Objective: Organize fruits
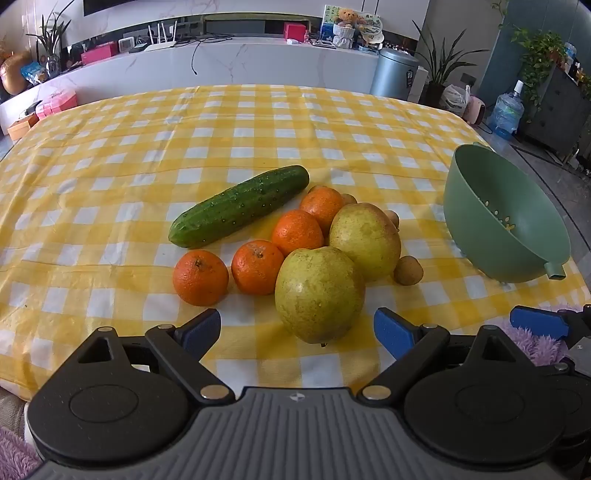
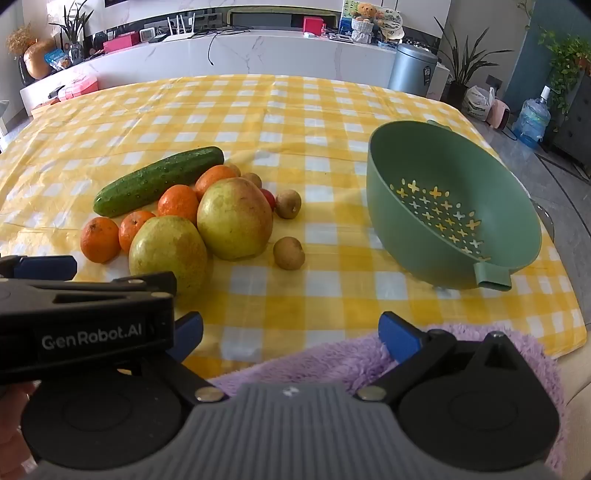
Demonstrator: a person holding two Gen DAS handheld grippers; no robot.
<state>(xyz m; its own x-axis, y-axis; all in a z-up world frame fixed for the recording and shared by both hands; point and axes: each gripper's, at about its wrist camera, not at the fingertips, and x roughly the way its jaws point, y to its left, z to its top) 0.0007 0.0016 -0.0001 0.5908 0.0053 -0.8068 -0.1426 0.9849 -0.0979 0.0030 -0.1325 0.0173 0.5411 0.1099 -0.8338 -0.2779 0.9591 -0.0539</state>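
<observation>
A home living room: checked tablecloth (image 1: 258,122), houseplants (image 1: 439,59), router (image 1: 162,37), teddy bear (image 1: 347,16).

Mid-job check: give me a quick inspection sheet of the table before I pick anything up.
Surface: yellow checked tablecloth, flat, lightly creased.
Job's things: cucumber, four oranges, two pears and small brown fruits in one cluster; one small red fruit behind the far pear; green colander empty, on the right.
Clutter: purple fluffy cloth at the near edge.
Grippers: left gripper and right gripper open, holding nothing.
Cables: black cable on the counter behind.
Surroundings: bin, plants, water bottle.
</observation>
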